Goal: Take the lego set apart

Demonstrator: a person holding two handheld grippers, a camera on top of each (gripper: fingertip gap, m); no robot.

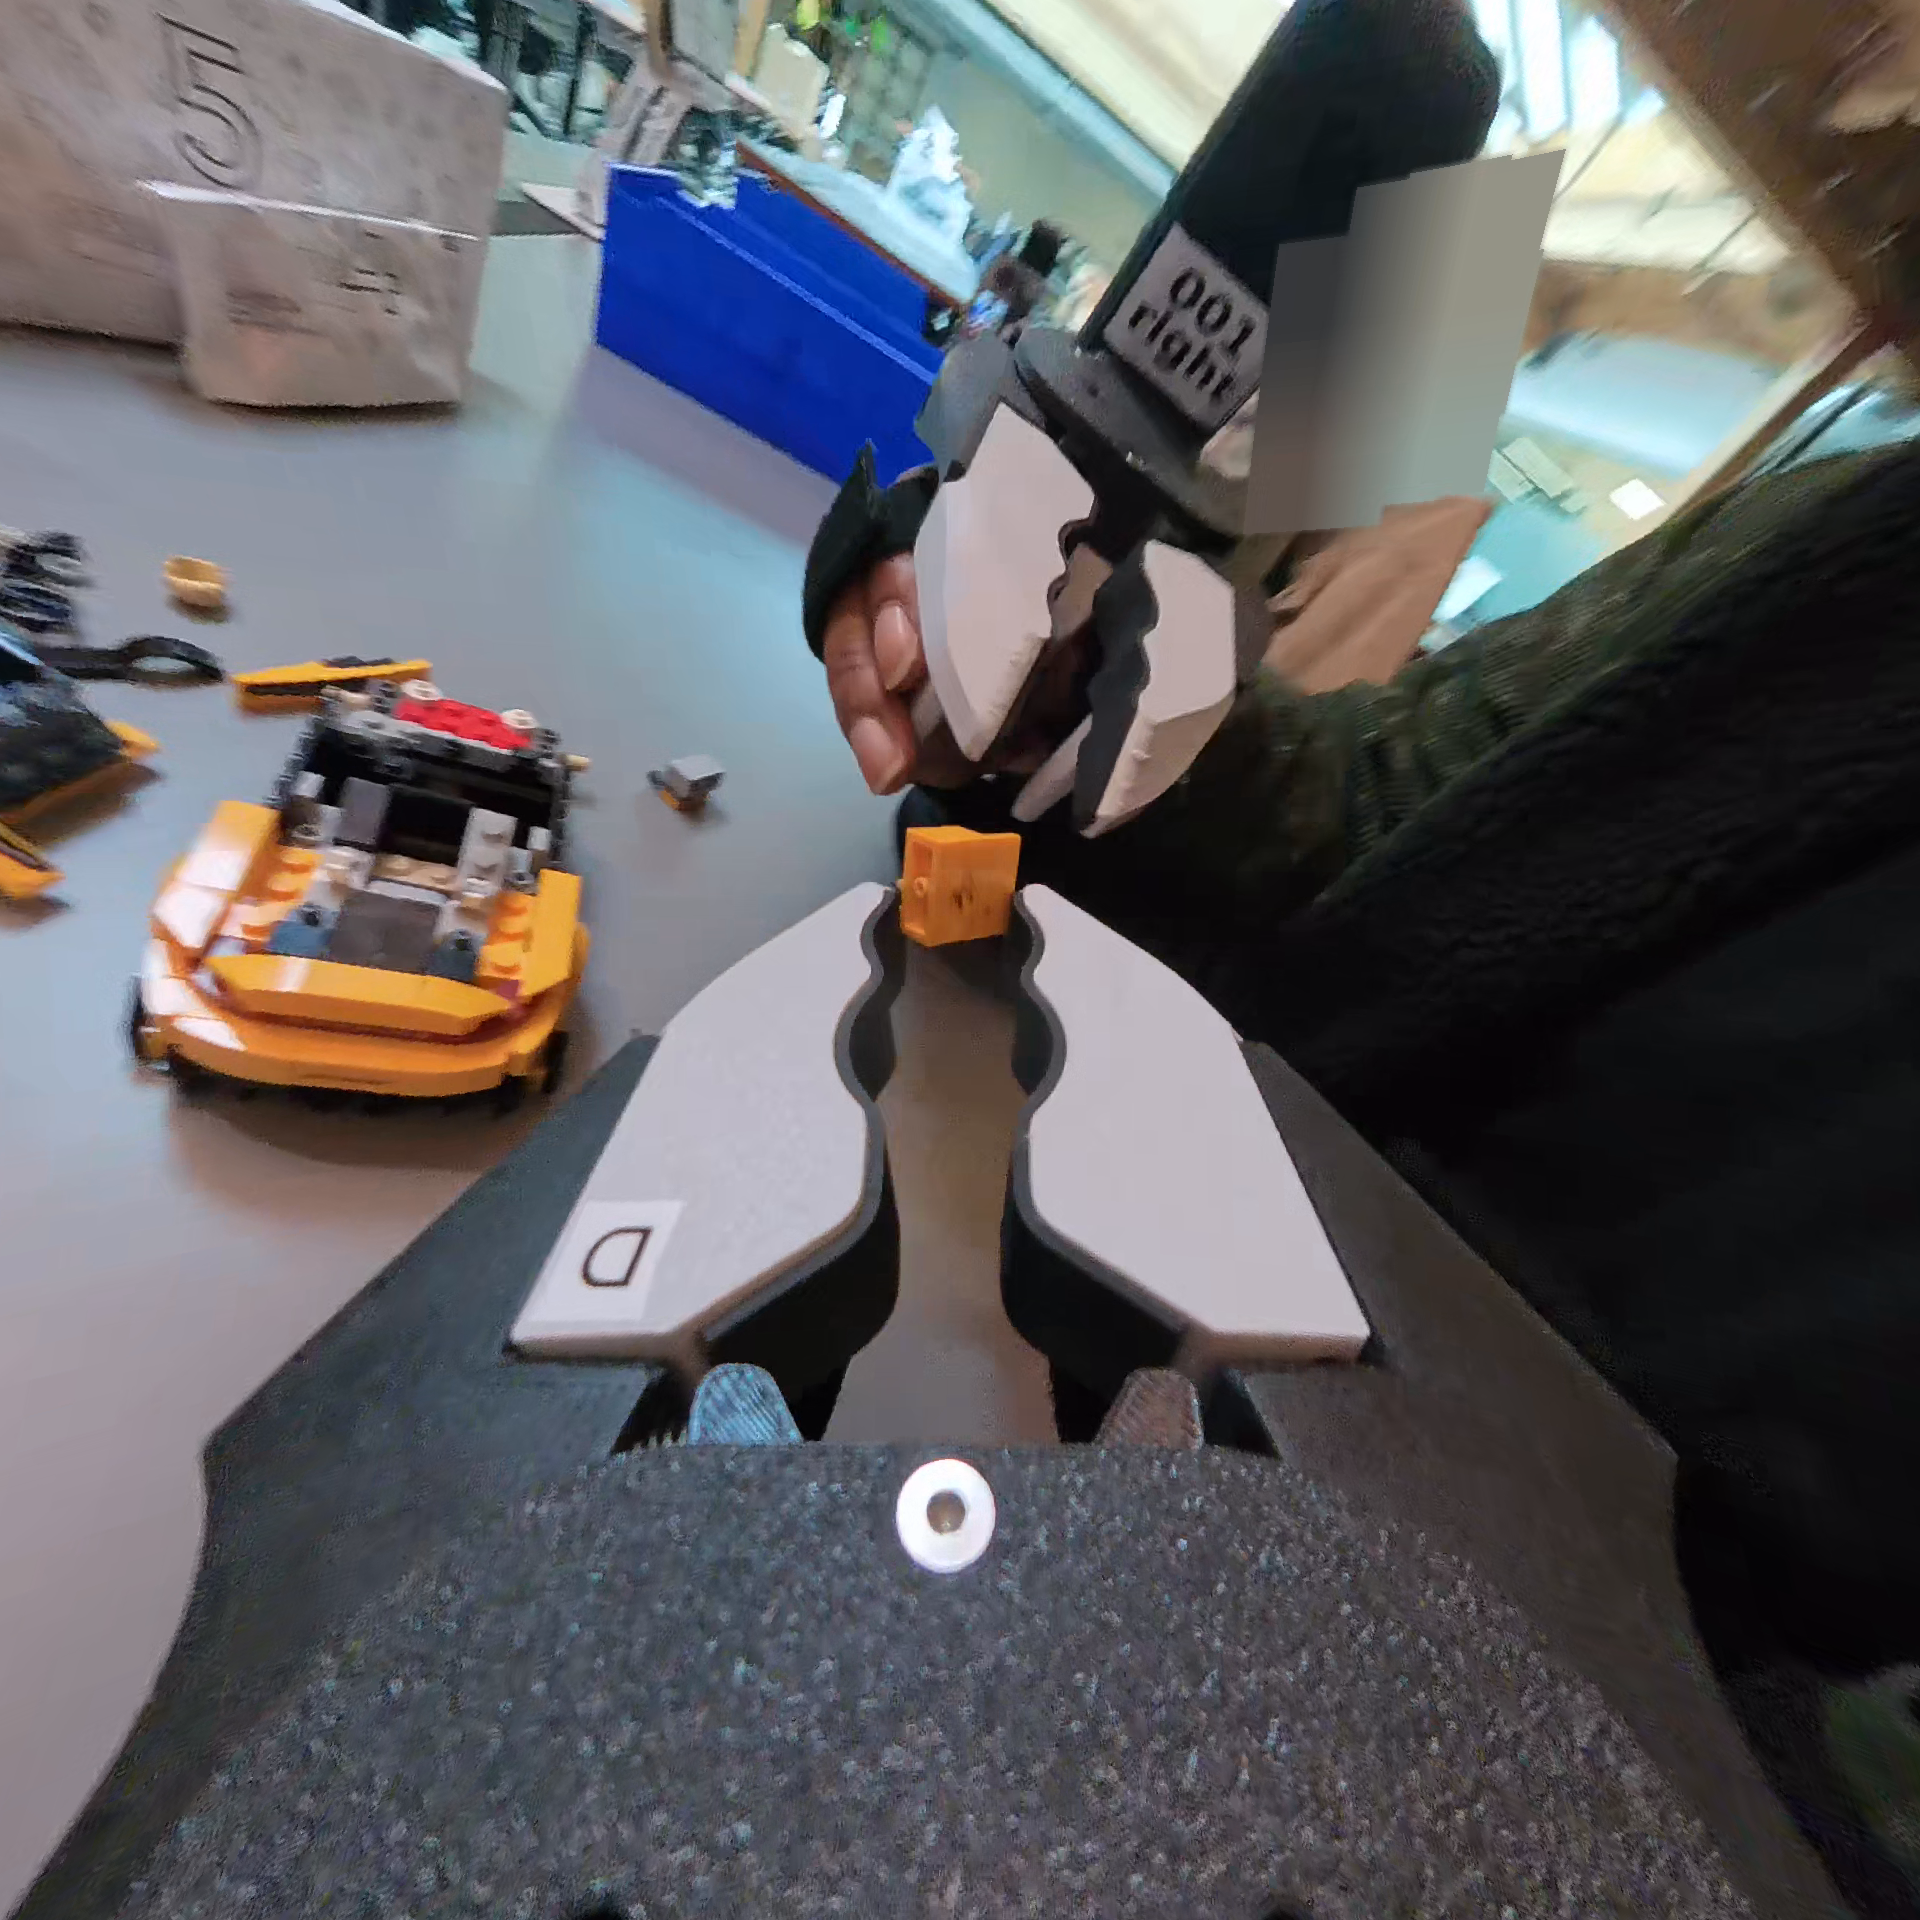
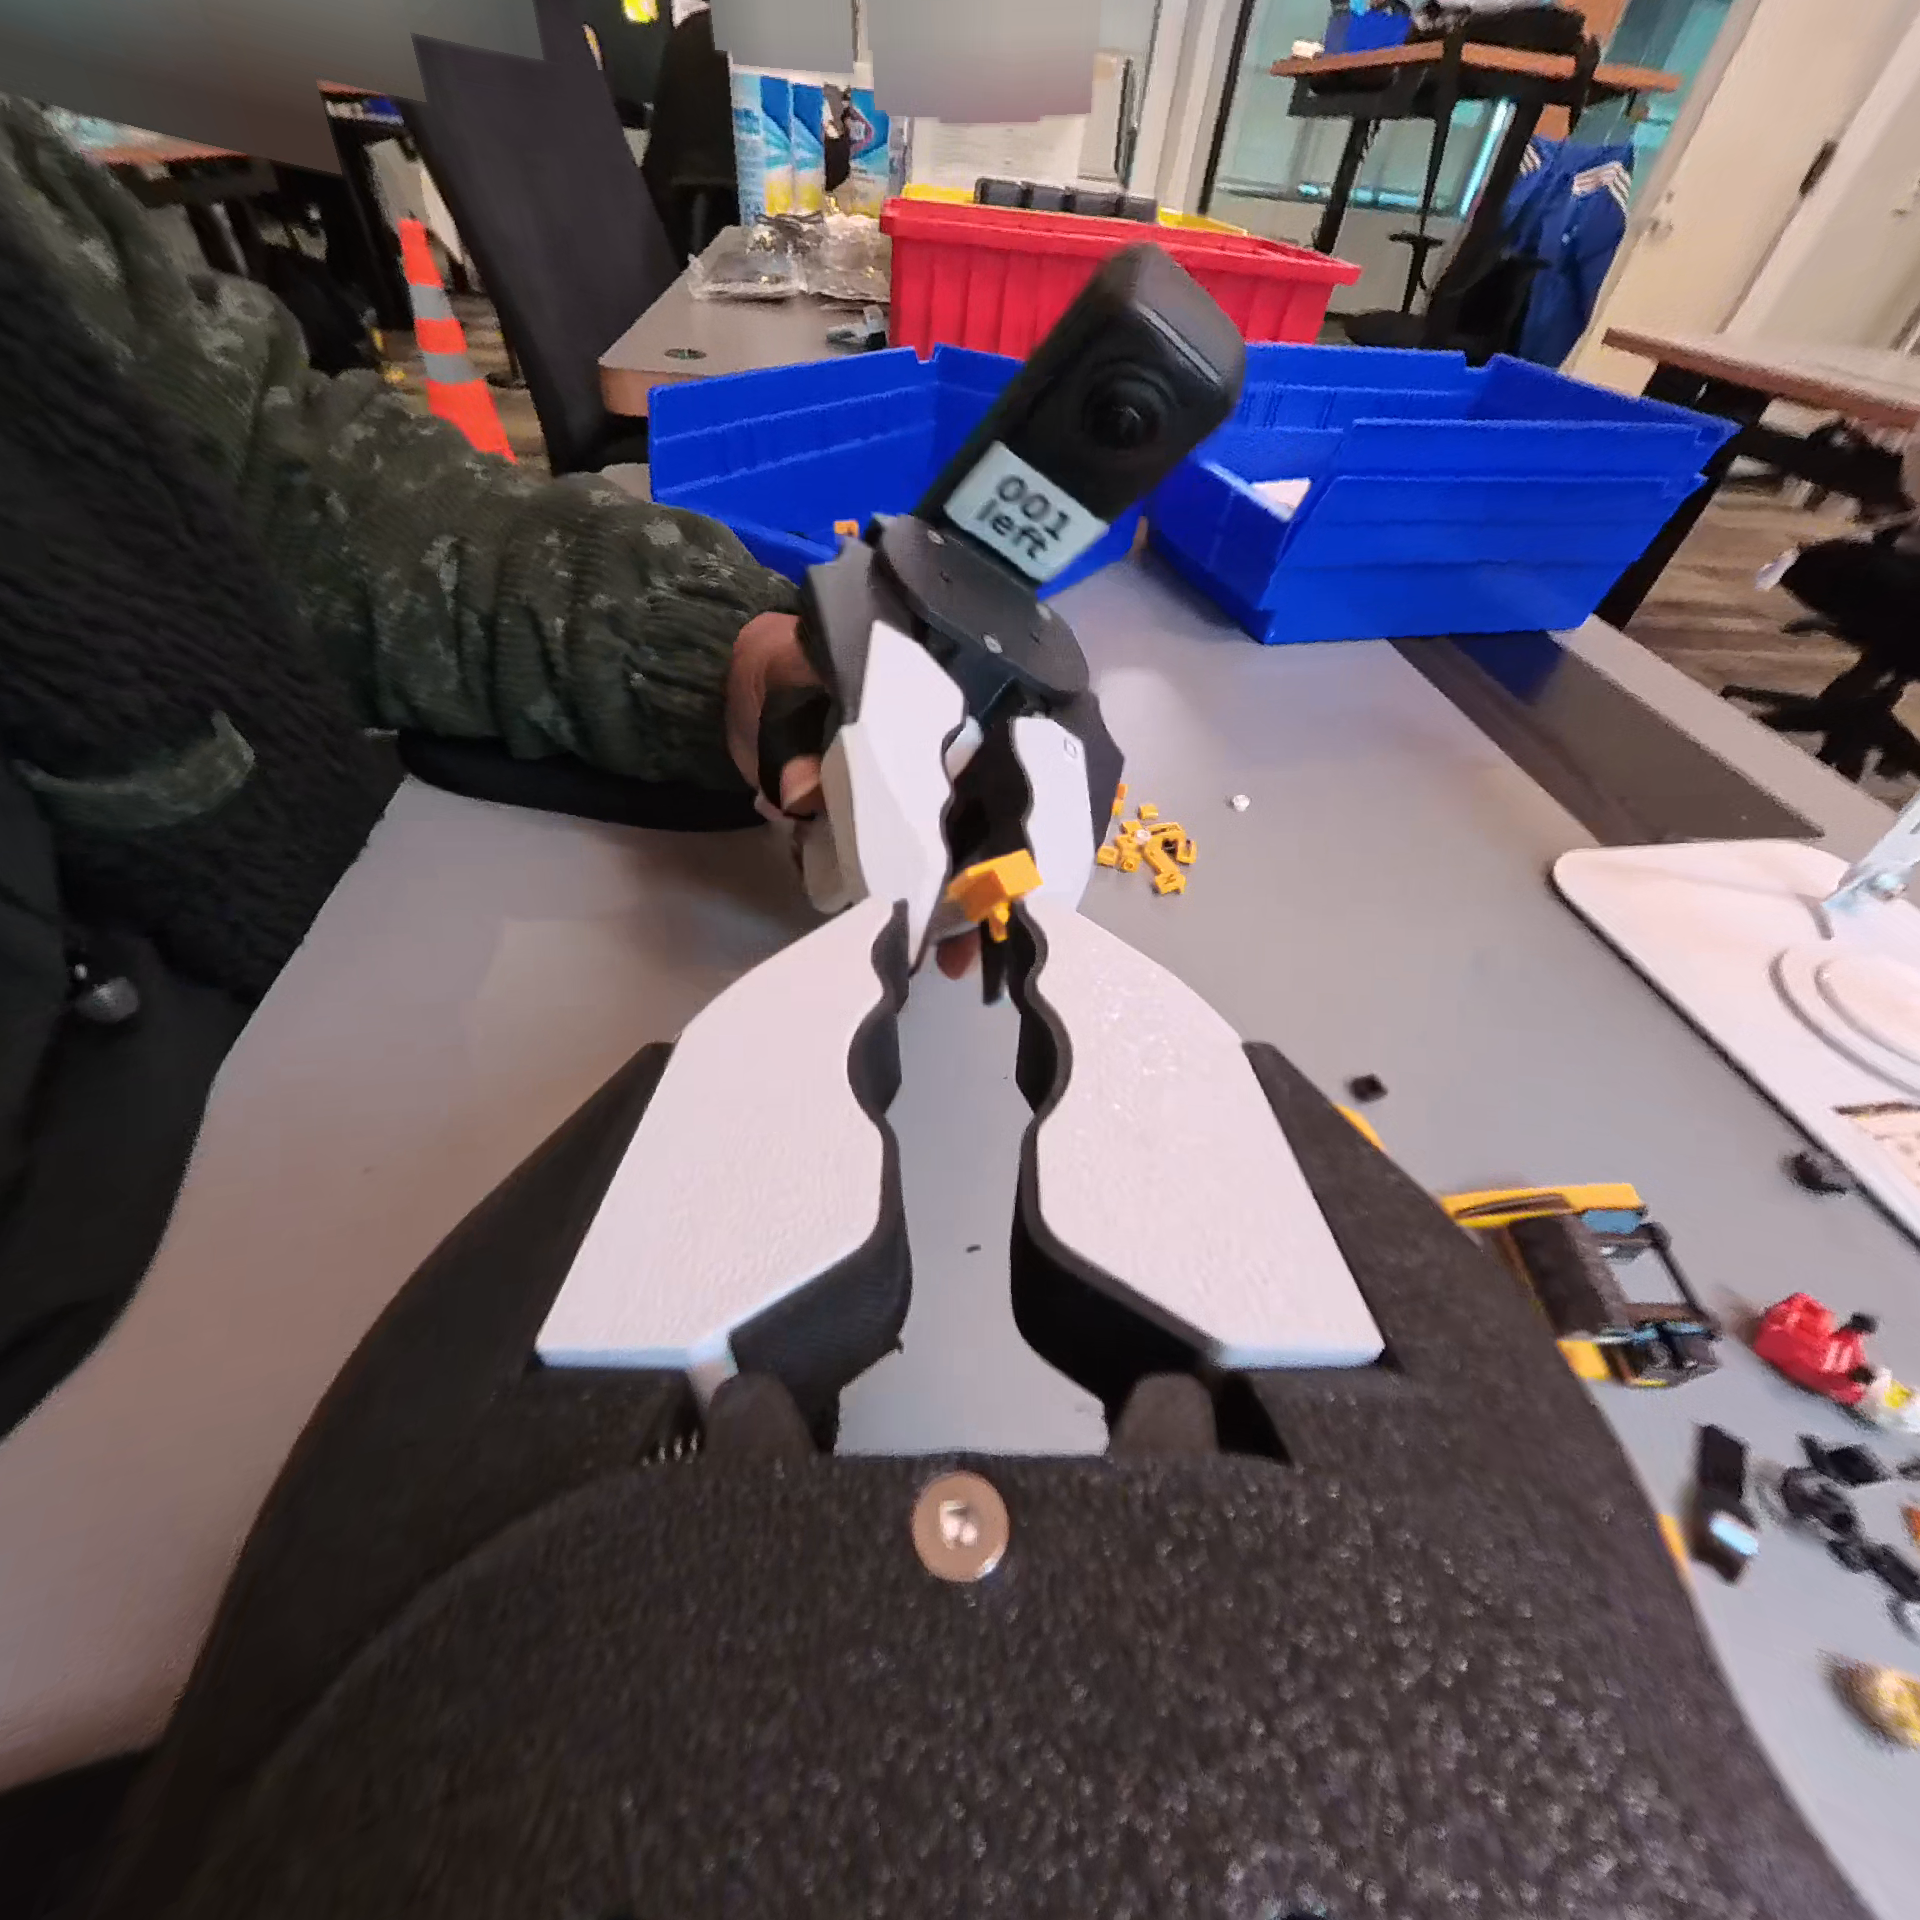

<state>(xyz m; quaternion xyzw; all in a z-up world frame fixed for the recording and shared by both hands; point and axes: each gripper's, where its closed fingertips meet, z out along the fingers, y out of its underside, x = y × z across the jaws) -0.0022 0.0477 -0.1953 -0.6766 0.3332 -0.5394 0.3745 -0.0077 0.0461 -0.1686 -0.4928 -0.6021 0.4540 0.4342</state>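
Observation:
A partly stripped orange lego car (image 1: 353, 935) stands on the grey table (image 1: 582, 582), left of my left gripper (image 1: 956, 906). The left gripper is shut on a small orange brick (image 1: 958, 885) at its fingertips and holds it above the table. My right gripper (image 1: 1072, 816) points down just above that brick, jaws a little apart and empty. In the right wrist view, the right gripper (image 2: 964, 920) faces the left gripper (image 2: 971, 883) and the orange brick (image 2: 992, 878). The car (image 2: 1579, 1288) shows partly at the right.
Loose pieces lie around the car: an orange strip (image 1: 332, 675), a grey bit (image 1: 686, 779), a pile of small orange bricks (image 2: 1148, 847), a red piece (image 2: 1818, 1351). Blue bins (image 2: 1434, 520) and a red bin (image 2: 1039, 270) stand behind. A white board (image 2: 1714, 966) lies at the right. Both grippers' tips are close together, under 4 cm apart. My left tips are roughly 15 cm from the car (image 2: 1579, 1288). My left wrist view (image 1: 52, 723) looks at it from another angle.

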